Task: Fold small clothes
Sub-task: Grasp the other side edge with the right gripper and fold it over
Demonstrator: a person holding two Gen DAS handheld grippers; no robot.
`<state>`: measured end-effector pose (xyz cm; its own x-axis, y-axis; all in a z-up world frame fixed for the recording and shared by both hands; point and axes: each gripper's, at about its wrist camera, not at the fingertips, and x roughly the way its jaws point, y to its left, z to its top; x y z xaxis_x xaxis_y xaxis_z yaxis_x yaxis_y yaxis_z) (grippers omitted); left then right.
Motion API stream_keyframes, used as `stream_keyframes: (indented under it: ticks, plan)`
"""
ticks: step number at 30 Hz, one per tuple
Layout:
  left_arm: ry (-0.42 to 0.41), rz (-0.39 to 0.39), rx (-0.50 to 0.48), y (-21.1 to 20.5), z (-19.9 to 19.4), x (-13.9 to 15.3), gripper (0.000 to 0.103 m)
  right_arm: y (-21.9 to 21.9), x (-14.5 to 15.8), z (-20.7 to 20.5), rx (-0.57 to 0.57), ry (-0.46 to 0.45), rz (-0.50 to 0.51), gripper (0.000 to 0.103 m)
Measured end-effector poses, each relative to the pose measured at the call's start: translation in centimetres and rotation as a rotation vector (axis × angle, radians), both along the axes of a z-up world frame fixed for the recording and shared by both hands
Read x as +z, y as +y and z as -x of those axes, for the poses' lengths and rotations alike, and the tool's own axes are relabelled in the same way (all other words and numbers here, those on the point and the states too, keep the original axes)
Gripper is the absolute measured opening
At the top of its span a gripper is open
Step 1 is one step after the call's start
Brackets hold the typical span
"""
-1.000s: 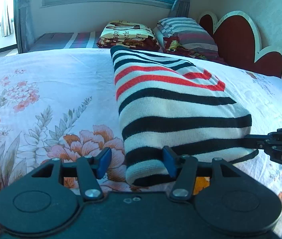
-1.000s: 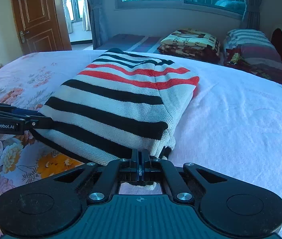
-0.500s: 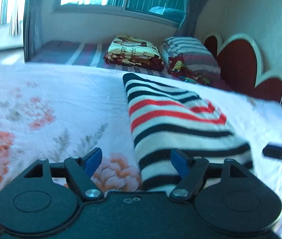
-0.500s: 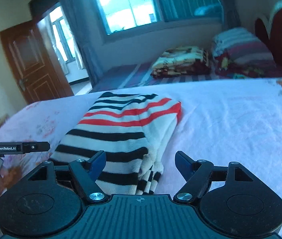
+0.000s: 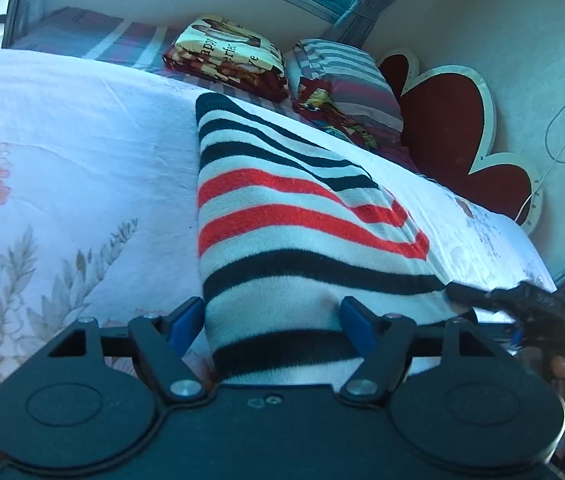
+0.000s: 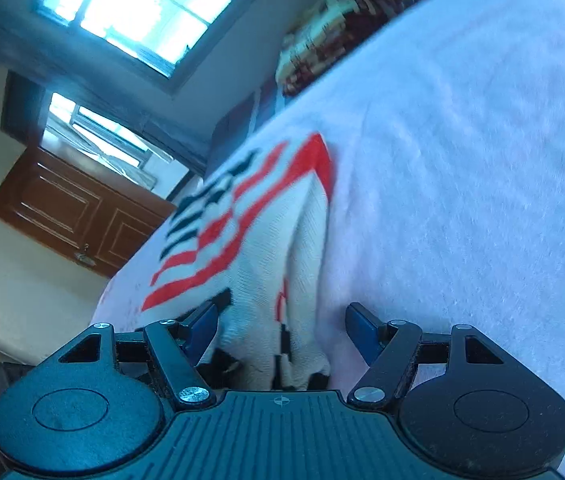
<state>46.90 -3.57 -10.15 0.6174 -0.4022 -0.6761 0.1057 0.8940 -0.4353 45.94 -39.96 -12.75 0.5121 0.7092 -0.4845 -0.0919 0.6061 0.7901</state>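
One folded sweater (image 5: 302,240) – between left hand-held gripper's (image 5: 272,320) jaws

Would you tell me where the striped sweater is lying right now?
In the left wrist view the striped sweater lies folded on the floral bedsheet, right of centre, stretching toward the pillows.

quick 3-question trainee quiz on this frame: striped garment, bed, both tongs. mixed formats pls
1. True or false: the striped garment lies folded on the floral bedsheet.
2. What stands between the blue pads of the left tongs? A) a pillow B) the near end of the garment C) nothing
3. Fill in: the two stripes across the garment's middle are ____.

Key
1. True.
2. B; the pads stand apart on either side of it, not pressing.
3. Red. Note: the right tongs are closing, garment edge between the pads, not yet pinched.
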Motion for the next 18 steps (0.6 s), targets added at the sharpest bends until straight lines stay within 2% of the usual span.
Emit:
stream_keyframes:
  ticks: [2, 5, 7, 13, 16, 18]
  plan:
    - [0.017, 0.028, -0.002, 0.3, -0.6, -0.4, 0.073, 0.1, 0.2, -0.3, 0.031, 0.001, -0.019, 0.071]
    - [0.073, 0.118, 0.0, 1.1, -1.5, -1.3, 0.073, 0.5, 1.0, -0.4, 0.084, 0.001, 0.013, 0.071]
    - [0.087, 0.163, -0.005, 1.7, -1.8, -1.8, 0.073, -0.1, 0.8, -0.5, 0.123, 0.043, -0.027, 0.071]
    - [0.083, 0.196, -0.038, 1.6, -3.0, -2.4, 0.073, -0.8, 0.3, -2.1, 0.133, 0.077, -0.096, 0.069]
    - [0.087, 0.204, -0.053, 1.5, -3.3, -2.4, 0.072, 0.5, 0.4, -2.9, 0.133, 0.062, -0.045, 0.045]
    - [0.082, 0.201, -0.055, 1.5, -3.1, -2.4, 0.072, 0.4, 0.5, -2.6, 0.125, 0.048, -0.024, 0.042]
